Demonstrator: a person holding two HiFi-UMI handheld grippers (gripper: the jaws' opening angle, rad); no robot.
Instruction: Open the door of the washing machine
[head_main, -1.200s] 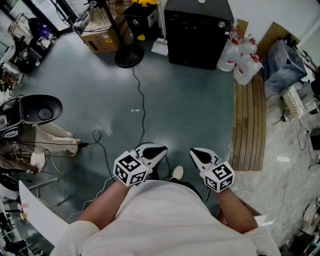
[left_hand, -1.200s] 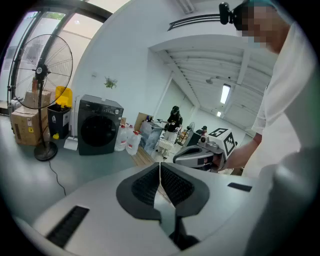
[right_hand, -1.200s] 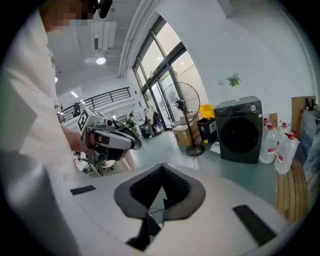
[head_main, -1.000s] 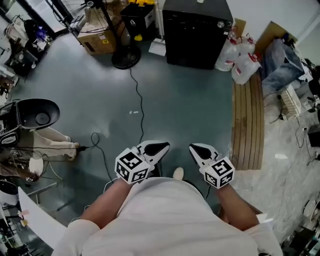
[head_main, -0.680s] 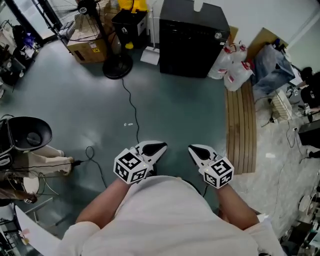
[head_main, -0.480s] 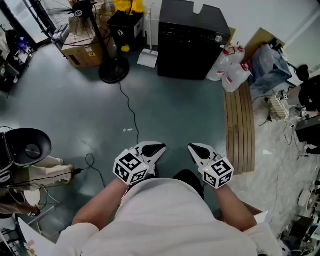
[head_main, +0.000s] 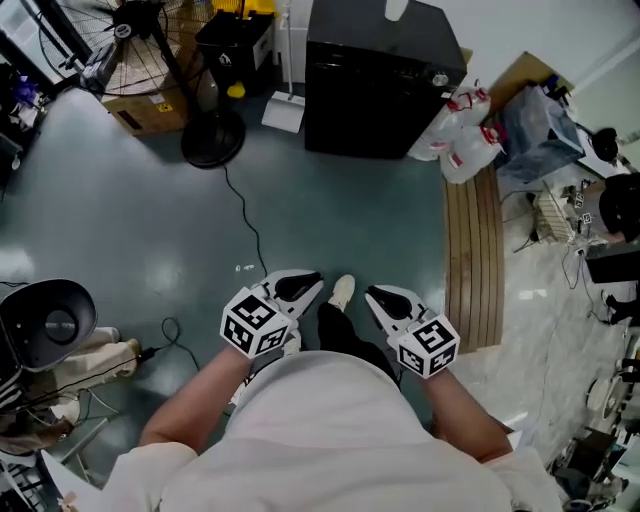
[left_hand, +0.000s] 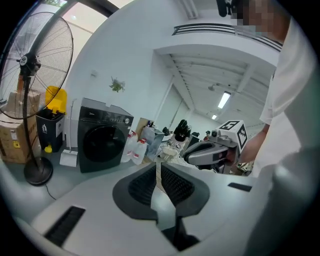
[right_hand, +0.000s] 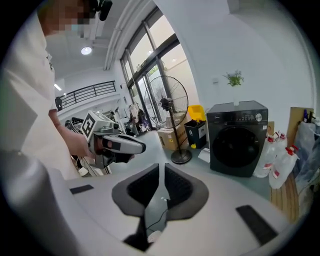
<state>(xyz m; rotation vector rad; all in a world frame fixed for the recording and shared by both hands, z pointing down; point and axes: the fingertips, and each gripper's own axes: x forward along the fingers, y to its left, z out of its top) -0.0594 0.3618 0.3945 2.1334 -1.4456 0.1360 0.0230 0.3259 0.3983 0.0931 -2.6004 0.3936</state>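
Note:
The black washing machine (head_main: 385, 80) stands at the far wall, a few steps ahead of me across the grey floor. Its round dark door (left_hand: 101, 141) is closed in the left gripper view, and the door (right_hand: 236, 145) also faces me closed in the right gripper view. My left gripper (head_main: 298, 286) and right gripper (head_main: 378, 297) are held side by side in front of my body, far from the machine. Both are shut with nothing between their pads. Each gripper view shows the other one: the right gripper (left_hand: 212, 151) and the left gripper (right_hand: 116, 144).
A standing fan (head_main: 205, 135) with its cable (head_main: 247, 225) trailing over the floor is left of the machine, beside a cardboard box (head_main: 138, 107) and a black bin (head_main: 232, 42). Plastic jugs (head_main: 462, 140) and a strip of wooden slats (head_main: 483, 255) lie to the right.
The whole view has shifted forward: the washing machine sits closer and lower in the head view. Both grippers stayed shut, side by side in front of my body.

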